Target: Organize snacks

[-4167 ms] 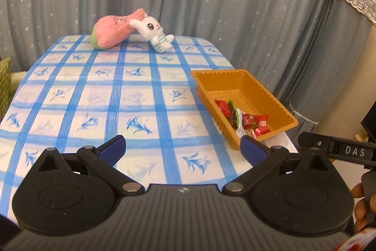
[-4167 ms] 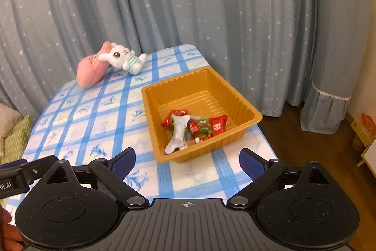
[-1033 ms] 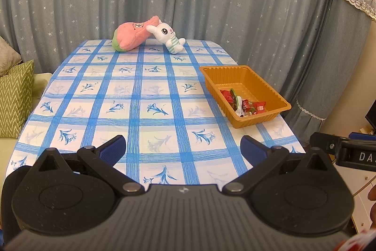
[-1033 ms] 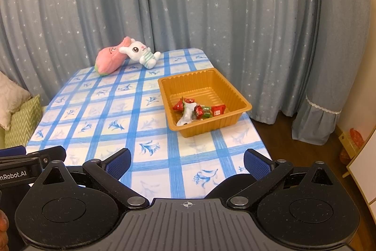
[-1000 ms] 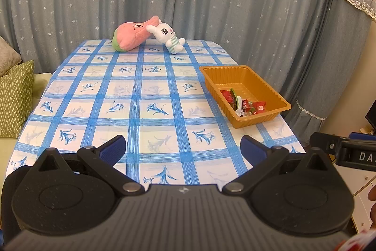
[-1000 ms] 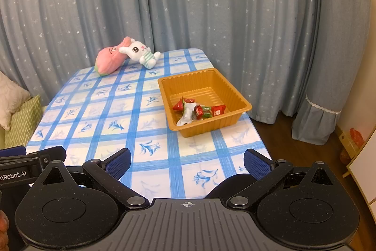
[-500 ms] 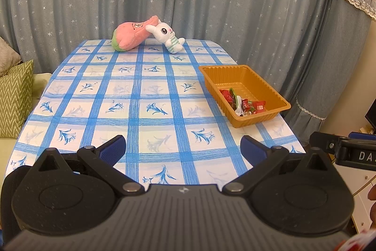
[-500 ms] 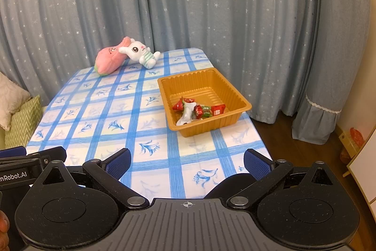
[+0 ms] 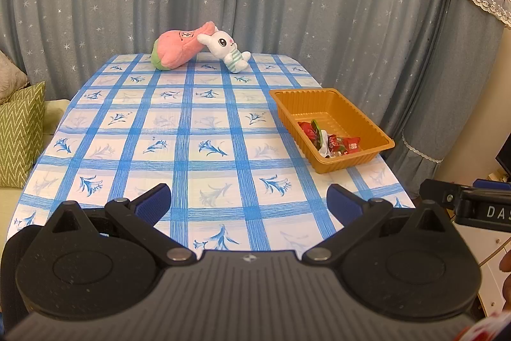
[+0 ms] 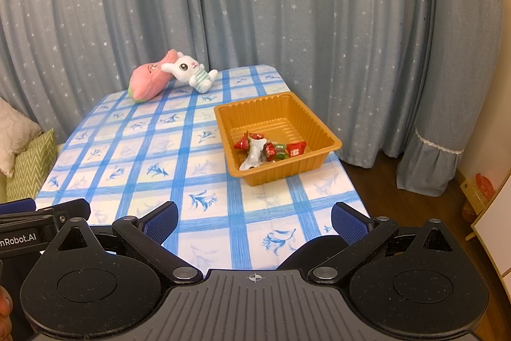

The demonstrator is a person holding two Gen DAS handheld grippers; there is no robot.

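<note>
1. The left gripper (image 9: 249, 202), with blue-padded fingers, is held wide open and empty over the near table edge, well short of anything.
2. The right gripper (image 10: 254, 221) is likewise spread wide, with nothing held.
3. The wrapped red and green snacks (image 10: 270, 148) are gathered in the ribbed orange plastic tray (image 10: 319, 120) at the table's right side; no loose snack is seen on the blue-checked tablecloth (image 9: 191, 130), so the task is judged finished.
4. A pink plush (image 9: 177, 49) and white bunny toy (image 9: 225, 48) are left at the far edge, apart.
</note>
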